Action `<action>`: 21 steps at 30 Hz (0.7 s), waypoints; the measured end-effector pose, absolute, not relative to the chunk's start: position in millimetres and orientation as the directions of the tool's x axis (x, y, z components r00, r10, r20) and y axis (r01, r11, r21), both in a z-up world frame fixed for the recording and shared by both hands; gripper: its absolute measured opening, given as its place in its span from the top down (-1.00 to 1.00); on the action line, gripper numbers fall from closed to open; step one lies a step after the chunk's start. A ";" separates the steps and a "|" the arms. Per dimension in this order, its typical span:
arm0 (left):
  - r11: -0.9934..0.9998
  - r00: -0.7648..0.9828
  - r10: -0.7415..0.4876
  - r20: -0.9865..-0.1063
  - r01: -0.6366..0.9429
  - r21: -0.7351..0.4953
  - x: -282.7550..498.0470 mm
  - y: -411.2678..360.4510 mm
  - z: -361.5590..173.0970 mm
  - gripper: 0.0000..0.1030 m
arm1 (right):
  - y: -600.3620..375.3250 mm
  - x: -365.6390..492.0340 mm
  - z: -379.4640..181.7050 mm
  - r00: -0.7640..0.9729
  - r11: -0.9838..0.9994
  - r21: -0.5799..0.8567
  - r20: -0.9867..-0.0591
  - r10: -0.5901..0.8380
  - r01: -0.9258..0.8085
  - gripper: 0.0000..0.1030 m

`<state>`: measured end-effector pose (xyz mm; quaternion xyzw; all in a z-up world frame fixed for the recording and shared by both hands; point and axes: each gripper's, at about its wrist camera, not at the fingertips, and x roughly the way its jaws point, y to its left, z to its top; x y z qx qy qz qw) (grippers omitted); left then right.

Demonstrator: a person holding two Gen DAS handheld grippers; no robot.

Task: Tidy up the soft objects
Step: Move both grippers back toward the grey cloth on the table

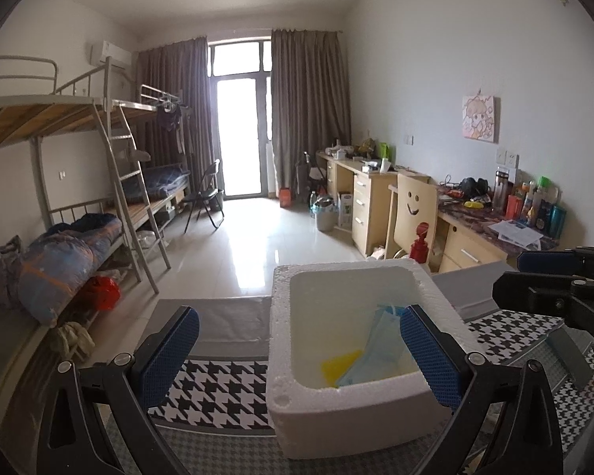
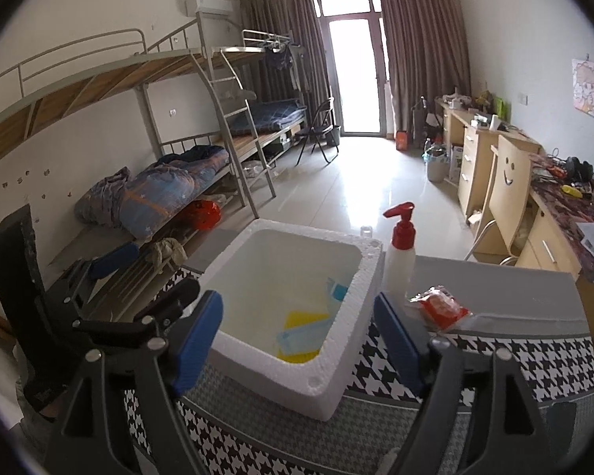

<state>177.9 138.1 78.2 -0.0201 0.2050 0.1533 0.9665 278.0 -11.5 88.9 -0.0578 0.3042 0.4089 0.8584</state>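
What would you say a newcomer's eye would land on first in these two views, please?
Probably the white foam box in the middle of the houndstooth cloth, with yellow and pale blue soft pieces lying at its bottom. Next, the red-capped pump bottle standing just right of the box, with a red packet beside it. Both the left gripper and the right gripper are open, empty, framing the box.

White foam box point(image 2: 338, 364); yellow sheet point(image 2: 303, 318) and pale blue masks point(image 2: 297, 339) inside. Black-and-white houndstooth cloth point(image 2: 526, 360), grey border. White pump bottle point(image 2: 399, 265), red top. Red-and-white packet point(image 2: 441, 308). Blue gripper pads point(image 1: 170, 352), black frames.
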 end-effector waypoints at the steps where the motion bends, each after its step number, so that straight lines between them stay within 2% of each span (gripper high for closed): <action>1: 0.952 0.871 0.288 -0.399 -0.304 0.023 176.5 137.4 79.0 -0.98 | -13.1 276.3 89.3 0.484 0.660 0.148 -0.567 0.667 -0.736 -0.60; 21: 0.969 0.915 0.243 -0.322 -0.247 0.027 130.3 104.6 96.7 -0.98 | -54.6 242.6 96.2 0.562 0.690 0.117 -0.492 0.665 -0.714 -0.71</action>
